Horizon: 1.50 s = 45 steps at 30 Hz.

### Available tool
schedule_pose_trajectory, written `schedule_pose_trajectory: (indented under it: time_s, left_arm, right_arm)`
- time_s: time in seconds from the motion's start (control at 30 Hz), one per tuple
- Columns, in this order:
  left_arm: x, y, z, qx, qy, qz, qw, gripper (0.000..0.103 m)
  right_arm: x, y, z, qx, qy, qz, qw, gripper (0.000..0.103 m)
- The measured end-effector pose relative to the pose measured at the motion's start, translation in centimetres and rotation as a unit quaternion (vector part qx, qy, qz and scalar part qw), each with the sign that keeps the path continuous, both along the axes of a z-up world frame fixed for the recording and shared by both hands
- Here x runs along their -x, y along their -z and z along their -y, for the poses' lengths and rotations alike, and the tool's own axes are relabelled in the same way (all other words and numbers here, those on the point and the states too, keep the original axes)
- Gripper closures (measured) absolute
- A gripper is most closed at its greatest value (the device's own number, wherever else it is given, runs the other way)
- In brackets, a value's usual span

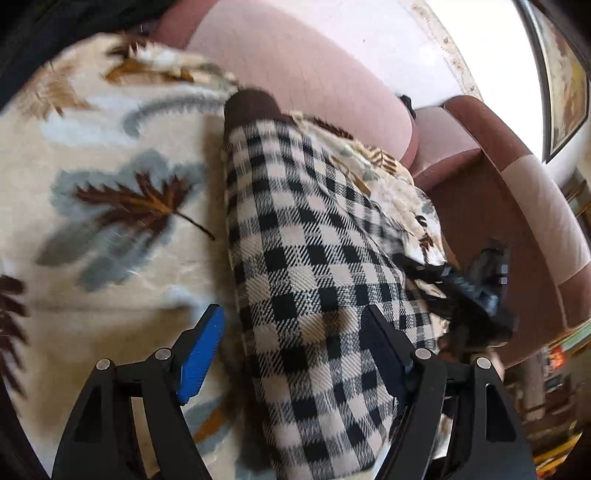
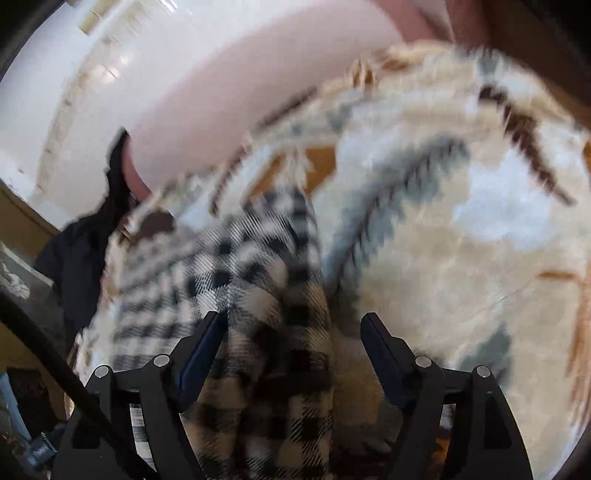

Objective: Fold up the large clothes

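Note:
A black-and-cream checked garment (image 1: pixel 306 258) lies as a long folded strip on a cream blanket (image 1: pixel 110 155) printed with leaves. A brown piece (image 1: pixel 251 107) shows at its far end. My left gripper (image 1: pixel 295 332) stands open low over the near end, the strip between its fingers and the blue pad (image 1: pixel 201 354) clear of the cloth's left edge. In the blurred right wrist view my right gripper (image 2: pixel 293 332) is open too, straddling a raised ridge of the checked garment (image 2: pixel 273 295) without pinching it. Its black frame (image 1: pixel 476 291) shows at the strip's right side.
The blanket covers a pink and maroon sofa (image 1: pixel 314 62) whose armrest (image 1: pixel 517 221) runs along the right. A dark garment (image 2: pixel 81 251) hangs at the sofa's end. A white wall (image 1: pixel 406 33) and a framed picture (image 1: pixel 565 81) stand behind.

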<state>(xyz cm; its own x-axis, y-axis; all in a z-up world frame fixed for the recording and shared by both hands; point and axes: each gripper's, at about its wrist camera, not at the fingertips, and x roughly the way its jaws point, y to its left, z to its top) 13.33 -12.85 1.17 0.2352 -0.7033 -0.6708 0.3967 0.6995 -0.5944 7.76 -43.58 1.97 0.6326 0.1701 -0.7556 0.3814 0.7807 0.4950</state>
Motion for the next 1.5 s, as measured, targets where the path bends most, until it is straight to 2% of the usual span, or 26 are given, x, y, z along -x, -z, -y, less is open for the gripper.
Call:
schedule_pose_trajectory:
  time_s: [0.07, 0.13, 0.17, 0.2, 0.23, 0.27, 0.3, 0.33, 0.4, 0.43, 0.47, 0.57, 0.6, 0.67, 0.7, 0.73, 0.77, 0.83, 0.93, 1.0, 1.1, 1.17, 1.23, 1.3, 1.43, 1.5]
  left_arm:
    - [-0.4, 1.6, 1.1, 0.012, 0.019, -0.036, 0.9991, 0.024]
    - [-0.1, 2.5, 2.1, 0.011, 0.03, -0.052, 0.9981, 0.023]
    - [0.2, 2.8, 2.7, 0.006, 0.04, -0.057, 0.9976, 0.023]
    - [0.5, 2.7, 3.2, -0.006, 0.049, -0.05, 0.9975, 0.025]
    - [0.7, 2.2, 3.5, -0.022, 0.049, -0.034, 0.998, 0.036]
    - [0.8, 1.7, 3.5, -0.031, 0.048, -0.025, 0.998, 0.051]
    - [0.7, 1.1, 3.3, -0.031, 0.047, -0.021, 0.9982, 0.057]
    - [0.5, -0.1, 2.7, -0.021, 0.042, -0.015, 0.9988, 0.062]
    - [0.6, -2.2, 1.9, -0.017, 0.029, 0.016, 0.9993, 0.063]
    - [1.0, -3.9, 1.5, -0.017, 0.022, 0.045, 0.9986, 0.063]
    - [1.0, -4.7, 1.2, -0.017, 0.02, 0.057, 0.9981, 0.063]
    - [1.2, -5.7, 0.5, -0.023, 0.02, 0.065, 0.9974, 0.061]
    - [1.1, -5.2, 0.4, -0.035, 0.021, 0.058, 0.9975, 0.061]
    - [1.0, -2.9, 0.8, -0.081, 0.024, 0.029, 0.996, 0.058]
    - [1.2, -1.3, 1.1, -0.112, 0.028, 0.008, 0.9933, 0.058]
    - [1.4, -0.5, 1.0, -0.125, 0.029, -0.001, 0.9917, 0.056]
    - [1.9, 0.3, 0.8, -0.133, 0.03, -0.003, 0.9906, 0.054]
    - [2.5, 0.4, 0.3, -0.132, 0.038, -0.005, 0.9904, 0.054]
    - [3.4, 0.5, -1.2, -0.125, 0.039, -0.011, 0.9913, 0.054]
    - [3.9, 1.0, -2.3, -0.119, 0.035, -0.02, 0.992, 0.054]
    - [4.9, 2.2, -4.1, -0.106, 0.033, -0.031, 0.9933, 0.054]
    - [5.2, 2.8, -5.0, -0.088, 0.035, -0.036, 0.9949, 0.054]
    - [5.7, 3.0, -5.9, -0.071, 0.036, -0.031, 0.9963, 0.054]
    - [5.9, 3.1, -6.2, -0.07, 0.039, -0.028, 0.9964, 0.054]
    - [7.0, 2.5, -5.9, -0.098, 0.034, -0.022, 0.9944, 0.054]
    - [7.7, 1.9, -5.3, -0.124, 0.03, -0.01, 0.9918, 0.053]
  right_arm:
    - [-0.9, 1.6, 0.1, -0.023, -0.005, -0.005, 1.0, 0.017]
    - [-1.4, 1.7, 0.1, -0.026, -0.005, 0.012, 1.0, 0.015]
    - [-1.8, 1.8, -0.1, -0.037, -0.015, 0.014, 0.999, 0.021]
    - [-2.4, 2.0, -0.2, -0.06, -0.03, 0.019, 0.998, 0.047]
    - [-3.1, 2.5, -0.4, -0.109, -0.043, 0.024, 0.993, 0.056]
    - [-3.4, 2.5, -0.6, -0.118, -0.035, 0.024, 0.992, 0.057]
    - [-3.6, 2.3, -0.8, -0.11, -0.029, 0.025, 0.993, 0.065]
    - [-3.9, 1.9, -1.1, -0.104, -0.022, 0.028, 0.994, 0.069]
    - [-3.9, 0.6, -1.5, -0.11, -0.018, 0.05, 0.993, 0.078]
    - [-3.8, -0.9, -1.8, -0.113, -0.02, 0.077, 0.99, 0.079]
    - [-3.7, -2.1, -2.1, -0.108, -0.025, 0.097, 0.989, 0.079]
    - [-3.6, -4.5, -3.2, -0.077, -0.034, 0.129, 0.988, 0.078]
    - [-3.8, -4.2, -3.5, -0.059, -0.027, 0.119, 0.991, 0.071]
    - [-4.3, -2.8, -3.9, -0.021, -0.015, 0.071, 0.997, 0.062]
    - [-4.6, -1.9, -3.9, -0.007, -0.01, 0.042, 0.999, 0.062]
    - [-4.8, -0.9, -3.7, 0.002, -0.003, 0.011, 1.0, 0.062]
    - [-4.7, -0.6, -3.4, -0.001, 0.003, 0.005, 1.0, 0.062]
    - [-3.7, -1.6, -2.6, -0.003, 0.015, 0.025, 1.0, 0.062]
    - [-2.4, -4.2, -3.0, 0.021, 0.023, 0.069, 0.997, 0.062]
    - [-1.9, -5.3, -4.2, 0.007, -0.001, 0.091, 0.996, 0.062]
    - [-1.5, -5.7, -7.2, -0.02, -0.078, 0.105, 0.991, 0.065]
    - [-1.0, -4.7, -9.5, -0.054, -0.135, 0.092, 0.985, 0.066]
    - [-0.4, -2.7, -10.8, -0.062, -0.161, 0.062, 0.983, 0.066]
    - [0.5, -0.9, -11.0, -0.039, -0.154, 0.025, 0.987, 0.079]
    - [3.6, 0.5, -8.9, -0.023, -0.088, -0.017, 0.996, 0.081]
    - [5.1, 1.3, -7.9, 0.022, -0.046, -0.061, 0.997, 0.052]
